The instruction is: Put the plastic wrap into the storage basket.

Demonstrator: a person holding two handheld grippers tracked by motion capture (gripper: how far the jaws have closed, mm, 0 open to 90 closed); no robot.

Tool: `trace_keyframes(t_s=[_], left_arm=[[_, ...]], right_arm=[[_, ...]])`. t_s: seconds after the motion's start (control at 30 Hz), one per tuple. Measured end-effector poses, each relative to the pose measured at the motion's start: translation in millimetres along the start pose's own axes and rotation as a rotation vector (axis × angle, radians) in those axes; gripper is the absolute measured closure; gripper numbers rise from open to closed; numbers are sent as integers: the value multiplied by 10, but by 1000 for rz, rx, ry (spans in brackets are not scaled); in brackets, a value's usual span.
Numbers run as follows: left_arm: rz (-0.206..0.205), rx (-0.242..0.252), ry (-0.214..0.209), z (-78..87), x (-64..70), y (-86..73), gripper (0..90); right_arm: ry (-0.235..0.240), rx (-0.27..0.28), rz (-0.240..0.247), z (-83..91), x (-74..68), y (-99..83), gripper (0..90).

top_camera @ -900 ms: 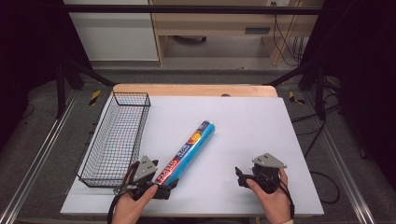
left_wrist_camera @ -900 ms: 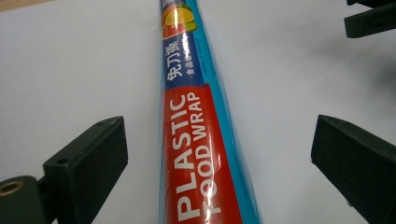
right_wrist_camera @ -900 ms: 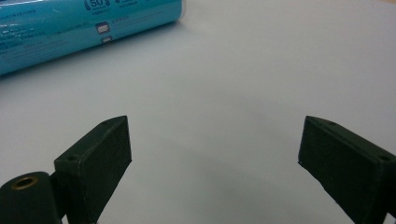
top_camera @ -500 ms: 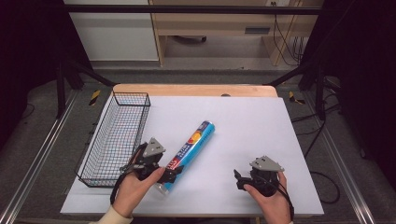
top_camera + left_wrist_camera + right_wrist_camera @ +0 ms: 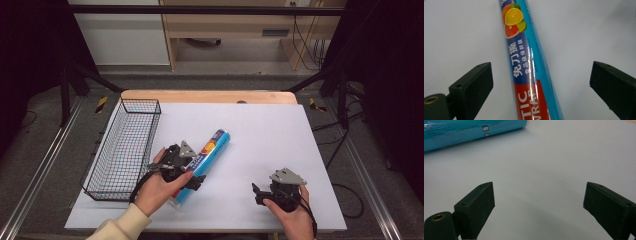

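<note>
1. High view: a long blue cylindrical roll of plastic wrap with a red and fruit-print label [image 5: 206, 161] lies diagonally on the white tabletop [image 5: 260, 130], just right of a black wire mesh basket [image 5: 123, 148] that sits along the table's left edge. The left gripper [image 5: 192, 181] sits right over the roll's near half, hand wrapped around it. The right gripper [image 5: 257, 195] hangs near the front edge, well apart from the roll, pointing left.

2. Left gripper view: the roll [image 5: 527, 65] runs straight up the middle between the two black jaws. The jaws are spread wide, one on each side, and neither one touches the roll. White table surface shows in the gaps, so nothing's clamped.

3. Right gripper view: the jaws are spread wide here too, with just bare white table [image 5: 544, 170] between them. The roll's blue end [image 5: 474, 130] pokes in at the top left, far from the jaws.
</note>
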State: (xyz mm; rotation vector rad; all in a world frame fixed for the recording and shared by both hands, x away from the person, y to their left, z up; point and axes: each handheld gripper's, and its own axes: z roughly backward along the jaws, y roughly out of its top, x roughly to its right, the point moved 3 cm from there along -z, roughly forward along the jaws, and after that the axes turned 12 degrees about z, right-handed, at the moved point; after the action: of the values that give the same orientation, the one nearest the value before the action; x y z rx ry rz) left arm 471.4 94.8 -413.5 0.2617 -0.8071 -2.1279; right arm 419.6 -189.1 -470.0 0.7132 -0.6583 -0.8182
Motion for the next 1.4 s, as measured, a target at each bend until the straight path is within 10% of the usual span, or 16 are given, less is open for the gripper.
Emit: trace_keyframes(t_s=[0.43, 1.4], left_arm=[[-11, -86, 5, -164, -38, 377, 48], [53, -166, 6, -455, -267, 425, 101]], right_arm=[[-9, -13, -4, -44, -1, -6, 101], [23, -30, 7, -73, -51, 11, 124]])
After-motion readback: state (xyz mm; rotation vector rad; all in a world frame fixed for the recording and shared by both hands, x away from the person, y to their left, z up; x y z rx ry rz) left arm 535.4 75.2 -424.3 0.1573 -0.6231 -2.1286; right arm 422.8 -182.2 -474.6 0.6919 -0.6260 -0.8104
